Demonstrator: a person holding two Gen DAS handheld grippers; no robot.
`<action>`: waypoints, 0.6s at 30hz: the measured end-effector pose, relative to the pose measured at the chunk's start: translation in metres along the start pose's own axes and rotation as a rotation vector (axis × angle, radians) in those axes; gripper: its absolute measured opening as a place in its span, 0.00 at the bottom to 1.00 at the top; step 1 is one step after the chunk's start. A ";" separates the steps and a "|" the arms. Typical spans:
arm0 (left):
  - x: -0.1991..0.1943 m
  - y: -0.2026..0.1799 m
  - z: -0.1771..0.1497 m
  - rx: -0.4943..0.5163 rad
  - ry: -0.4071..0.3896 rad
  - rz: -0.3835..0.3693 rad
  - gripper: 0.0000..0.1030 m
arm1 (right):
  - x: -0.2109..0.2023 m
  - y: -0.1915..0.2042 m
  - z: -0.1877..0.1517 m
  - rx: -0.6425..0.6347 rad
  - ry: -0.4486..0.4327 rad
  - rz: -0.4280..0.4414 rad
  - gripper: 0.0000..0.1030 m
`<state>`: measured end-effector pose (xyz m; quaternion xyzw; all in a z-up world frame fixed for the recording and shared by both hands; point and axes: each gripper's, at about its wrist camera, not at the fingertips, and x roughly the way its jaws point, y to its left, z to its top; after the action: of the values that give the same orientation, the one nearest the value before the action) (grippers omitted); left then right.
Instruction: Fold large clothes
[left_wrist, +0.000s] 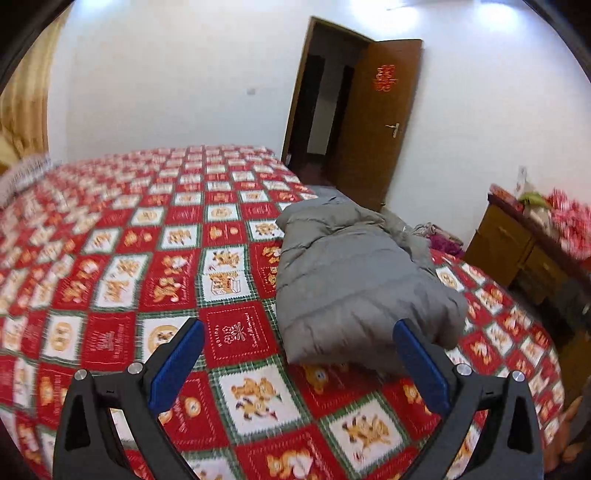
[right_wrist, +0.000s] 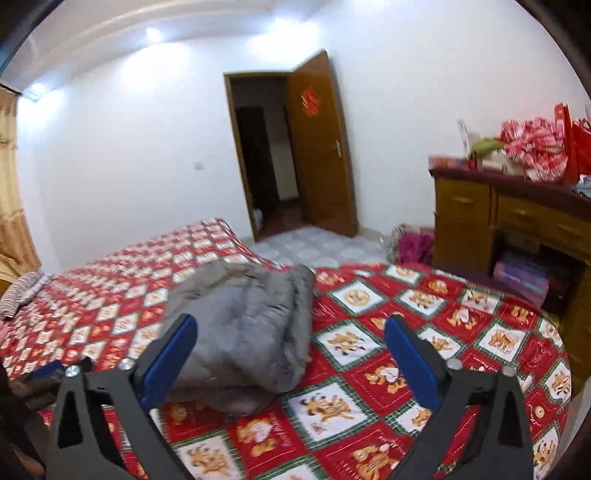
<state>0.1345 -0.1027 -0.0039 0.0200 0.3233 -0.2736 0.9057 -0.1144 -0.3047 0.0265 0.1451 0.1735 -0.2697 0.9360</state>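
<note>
A grey puffer jacket (left_wrist: 354, 280) lies folded into a thick bundle on the bed, near its foot end. It also shows in the right wrist view (right_wrist: 251, 332). My left gripper (left_wrist: 299, 332) is open and empty, above the bedspread just in front of and left of the bundle. My right gripper (right_wrist: 290, 328) is open and empty, held above the near right edge of the bundle. Neither gripper touches the jacket.
The bed carries a red, white and green patchwork bedspread (left_wrist: 122, 266) with bear prints. A wooden dresser (right_wrist: 517, 221) piled with red bags stands right of the bed. An open wooden door (right_wrist: 317, 147) is behind. A striped pillow (right_wrist: 22, 291) lies far left.
</note>
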 end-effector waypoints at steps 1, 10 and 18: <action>-0.010 -0.006 -0.002 0.015 -0.014 0.007 0.99 | -0.006 0.003 0.001 -0.006 -0.016 0.005 1.00; -0.064 -0.027 -0.012 0.070 -0.103 0.067 0.99 | -0.062 0.033 0.004 -0.116 -0.172 0.048 1.00; -0.087 -0.034 -0.018 0.051 -0.145 0.106 0.99 | -0.072 0.043 -0.001 -0.115 -0.198 0.077 1.00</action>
<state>0.0512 -0.0861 0.0390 0.0405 0.2483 -0.2341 0.9391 -0.1485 -0.2367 0.0624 0.0702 0.0898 -0.2359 0.9651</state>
